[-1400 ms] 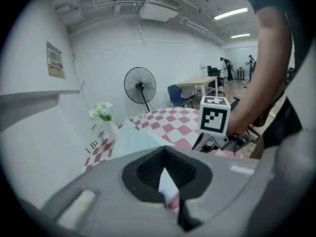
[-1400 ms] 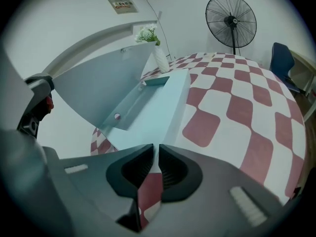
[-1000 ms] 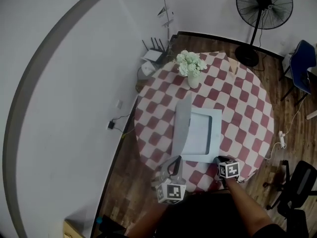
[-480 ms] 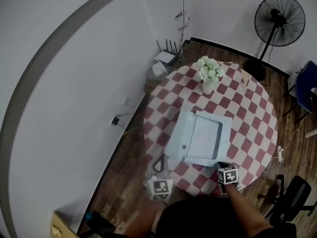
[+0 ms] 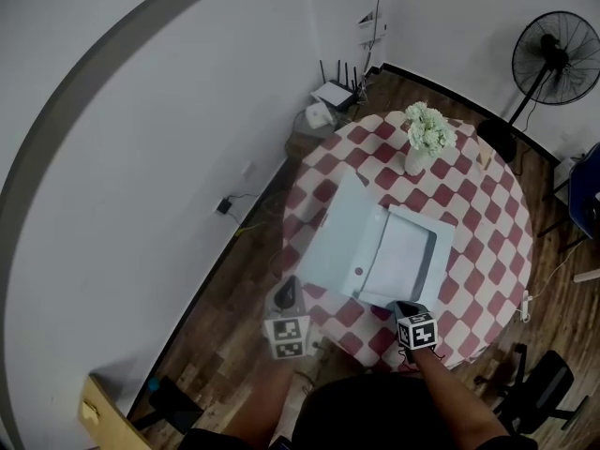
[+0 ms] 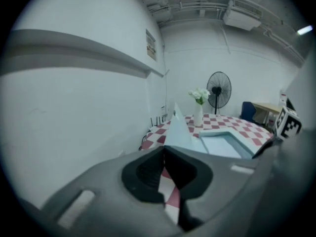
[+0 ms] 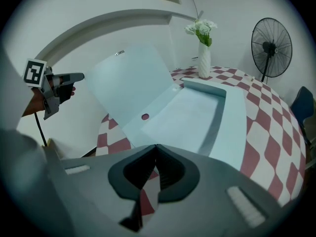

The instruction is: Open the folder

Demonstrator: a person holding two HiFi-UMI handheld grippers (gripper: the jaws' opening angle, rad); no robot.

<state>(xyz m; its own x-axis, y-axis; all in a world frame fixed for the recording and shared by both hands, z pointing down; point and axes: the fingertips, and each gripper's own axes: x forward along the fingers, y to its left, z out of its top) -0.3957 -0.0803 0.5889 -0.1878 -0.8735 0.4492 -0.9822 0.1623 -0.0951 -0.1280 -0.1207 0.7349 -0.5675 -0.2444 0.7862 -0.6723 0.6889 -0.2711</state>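
1. Head view: over the last second the cover point(image 5: 337, 237) of the pale blue plastic box folder point(image 5: 408, 256) has swung from standing on edge to lying out leftward, past the rim of the round table with the red-and-white checked cloth point(image 5: 487, 242). The left gripper point(image 5: 286, 291) has drawn back off the table's edge. We judge the folder opened. It sits mid-table with its tray facing up and its hinge on the left. Its long axis runs from us toward the white vase of flowers point(image 5: 419, 160). The right gripper point(image 5: 403, 307) sits by its near edge.
2. Left gripper view: the jaws meet with nothing between them. The cover shows edge-on, a thin sliver well ahead.
3. Right gripper view: these jaws are also closed and empty, near the tray's front edge. The cover leans back to the left, not quite flat.
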